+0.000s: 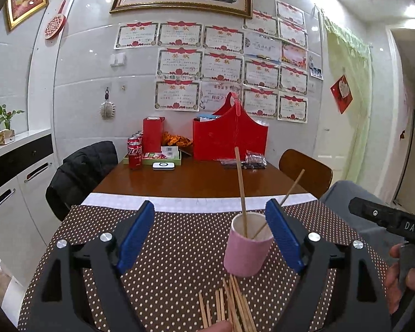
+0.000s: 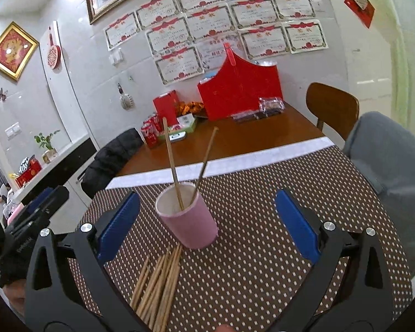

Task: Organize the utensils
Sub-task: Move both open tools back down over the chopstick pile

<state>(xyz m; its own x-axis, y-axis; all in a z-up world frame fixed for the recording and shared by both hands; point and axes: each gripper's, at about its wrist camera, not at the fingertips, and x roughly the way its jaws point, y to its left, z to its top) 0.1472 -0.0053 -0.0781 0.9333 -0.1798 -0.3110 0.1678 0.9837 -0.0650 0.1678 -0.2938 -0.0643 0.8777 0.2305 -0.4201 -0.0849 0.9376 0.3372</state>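
Note:
A pink cup [image 1: 246, 249] stands on the brown dotted tablecloth [image 1: 179, 249] with two wooden chopsticks [image 1: 242, 188] upright in it. Several loose chopsticks [image 1: 232, 304] lie on the cloth just in front of it. My left gripper [image 1: 210, 232] is open and empty, and the cup sits close to its right finger. In the right wrist view the cup [image 2: 189, 218] stands between the open jaws of my right gripper [image 2: 207, 215], nearer the left finger, with the loose chopsticks [image 2: 160, 285] below it. The right gripper holds nothing.
The far half of the wooden table [image 1: 193, 177] holds red cola cans [image 1: 134, 152], a red basket [image 1: 229, 135], a red box and packets. A chair with a black jacket [image 1: 80, 171] stands left, a wooden chair [image 1: 304, 171] right. The right gripper's body [image 1: 387, 221] shows at right.

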